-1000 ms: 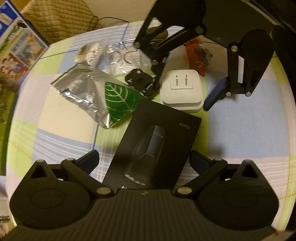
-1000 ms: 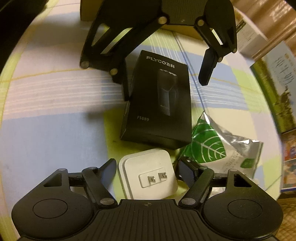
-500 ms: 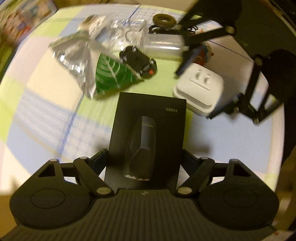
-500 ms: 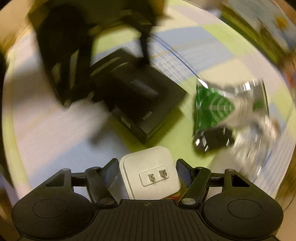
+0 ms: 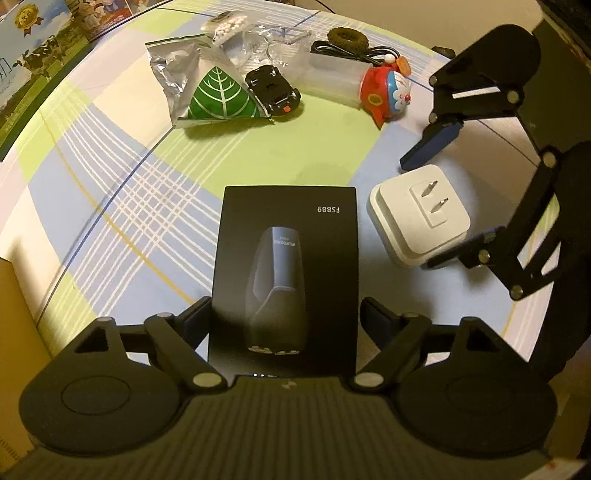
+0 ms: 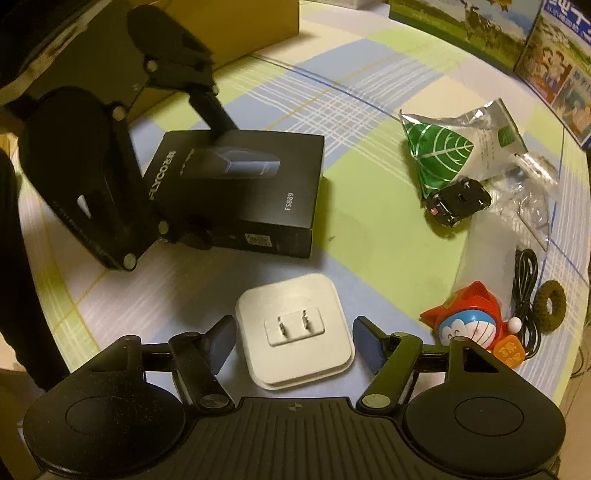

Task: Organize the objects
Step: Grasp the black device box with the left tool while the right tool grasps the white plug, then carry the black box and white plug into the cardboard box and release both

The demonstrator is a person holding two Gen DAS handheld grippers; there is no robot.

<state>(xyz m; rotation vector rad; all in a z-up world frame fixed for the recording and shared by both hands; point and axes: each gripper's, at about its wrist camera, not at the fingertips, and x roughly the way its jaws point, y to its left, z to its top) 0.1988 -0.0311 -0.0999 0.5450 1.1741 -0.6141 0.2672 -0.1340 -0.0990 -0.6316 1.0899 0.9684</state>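
Black box: the black box (image 5: 286, 266) marked FS889 is being gripped at its near end by the left gripper (image 5: 286, 319), and it is lying flat on the bench (image 5: 110, 206).
Left jaws: they are being held clenched against the two long sides of the black box; in the right wrist view the left gripper (image 6: 192, 162) is being seen at the box's (image 6: 236, 184) far end.
White adapter: the white adapter (image 6: 293, 326) is being straddled by the right gripper (image 6: 293, 341), prongs facing up, just beside the black box.
Right jaws: they are being held released, with a gap showing on each side of the adapter (image 5: 419, 218); one blue pad (image 6: 365, 343) is standing clear of its edge.
Foil pouch: a silver foil pouch (image 5: 207, 88) with a green leaf print is lying farther out on the checked cloth.
Toy car: a small black toy car (image 5: 273, 90) is being seen touching the pouch's edge.
Figurine: a red and blue cartoon figurine (image 5: 386, 92) is lying on its side, near a frosted plastic case (image 5: 332, 79).
Small items: a black cable (image 5: 347, 51), a brown hair tie (image 5: 347, 37) and a bag of white beads (image 5: 227, 26) are being seen at the far edge.
Surroundings: printed cartons (image 6: 517, 40) are standing beyond the bench, and a cardboard box (image 6: 229, 26) is sitting behind the left gripper.
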